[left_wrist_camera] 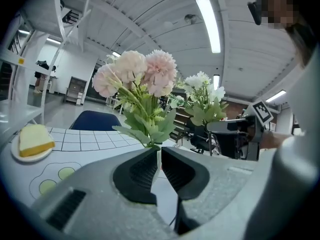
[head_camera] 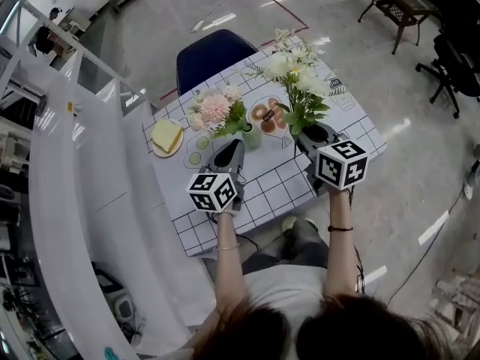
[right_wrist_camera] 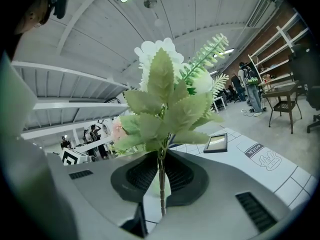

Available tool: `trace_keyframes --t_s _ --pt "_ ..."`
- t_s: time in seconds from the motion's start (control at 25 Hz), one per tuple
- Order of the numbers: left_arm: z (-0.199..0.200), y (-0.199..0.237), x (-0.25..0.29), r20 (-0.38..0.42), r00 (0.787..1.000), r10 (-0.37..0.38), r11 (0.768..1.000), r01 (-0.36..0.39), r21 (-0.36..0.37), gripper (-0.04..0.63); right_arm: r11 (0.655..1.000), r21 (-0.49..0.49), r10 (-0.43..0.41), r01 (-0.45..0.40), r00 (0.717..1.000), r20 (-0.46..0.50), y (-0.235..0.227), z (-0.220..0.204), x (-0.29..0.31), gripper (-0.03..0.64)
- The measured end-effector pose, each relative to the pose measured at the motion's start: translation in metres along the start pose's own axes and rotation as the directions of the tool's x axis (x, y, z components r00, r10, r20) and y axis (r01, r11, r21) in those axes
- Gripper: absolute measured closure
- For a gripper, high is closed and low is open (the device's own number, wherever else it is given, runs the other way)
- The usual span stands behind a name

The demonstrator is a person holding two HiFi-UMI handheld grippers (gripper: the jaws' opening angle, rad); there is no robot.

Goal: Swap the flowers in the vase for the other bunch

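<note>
- Pink bunch (head_camera: 214,109) is pinched by its stems in the left claw (left_wrist_camera: 159,150), whose jaws are closed on them. The blooms rise at 10 o'clock of the vase (head_camera: 252,137), and the leaves overlap its mouth.
- White bunch (head_camera: 298,72) stands in the right claw (right_wrist_camera: 161,156), jaws clamped on its thin stem. It is held over the counter (head_camera: 285,190) at 2 o'clock of the vase and apart from it.
- Progress, as I judge it: the swap is in its middle. Each of the 2 bunches is in a claw and neither lies on the counter. 1 bunch has to end up in the vase and the other has to be laid down, and neither step looks finished.
- Vase: small, green and upright near the middle of the counter, at 1 o'clock of the left claw's tip. Leaves hide its mouth, so I cannot tell whether the pink stems sit in it or just beside it. No white stem reaches it.
- Plate (head_camera: 156,151): it sits at 9 o'clock of the vase, near the counter's edge. It carries 1 pale yellow slab (head_camera: 166,134), perhaps cake or a sponge, and nothing else.
</note>
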State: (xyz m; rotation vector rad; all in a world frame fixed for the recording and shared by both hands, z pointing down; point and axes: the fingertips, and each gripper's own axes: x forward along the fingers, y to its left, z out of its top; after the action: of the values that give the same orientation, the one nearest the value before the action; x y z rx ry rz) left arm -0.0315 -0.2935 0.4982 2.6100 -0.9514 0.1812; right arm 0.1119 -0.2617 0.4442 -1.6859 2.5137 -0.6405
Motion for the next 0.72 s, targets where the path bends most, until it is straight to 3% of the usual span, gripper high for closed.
trace_keyframes --t_s 0.16,0.32,0.72 --pt "0.002 0.005 0.005 0.005 1.0 0.022 1.0 -0.022 -0.014 0.572 1.0 -0.002 -0.004 0.004 1.0 -0.013 -0.005 0.0 0.004 0.574" --pt "-0.001 0.011 0.011 -0.009 0.998 0.056 0.998 -0.056 -0.008 0.534 1.0 -0.005 0.004 -0.005 1.0 -0.028 -0.009 0.001 0.009 0.574" --pt "0.001 0.021 0.025 0.002 0.994 0.106 0.991 -0.106 -0.08 0.436 0.999 0.009 0.033 -0.033 0.998 -0.051 -0.027 0.011 0.027 0.574"
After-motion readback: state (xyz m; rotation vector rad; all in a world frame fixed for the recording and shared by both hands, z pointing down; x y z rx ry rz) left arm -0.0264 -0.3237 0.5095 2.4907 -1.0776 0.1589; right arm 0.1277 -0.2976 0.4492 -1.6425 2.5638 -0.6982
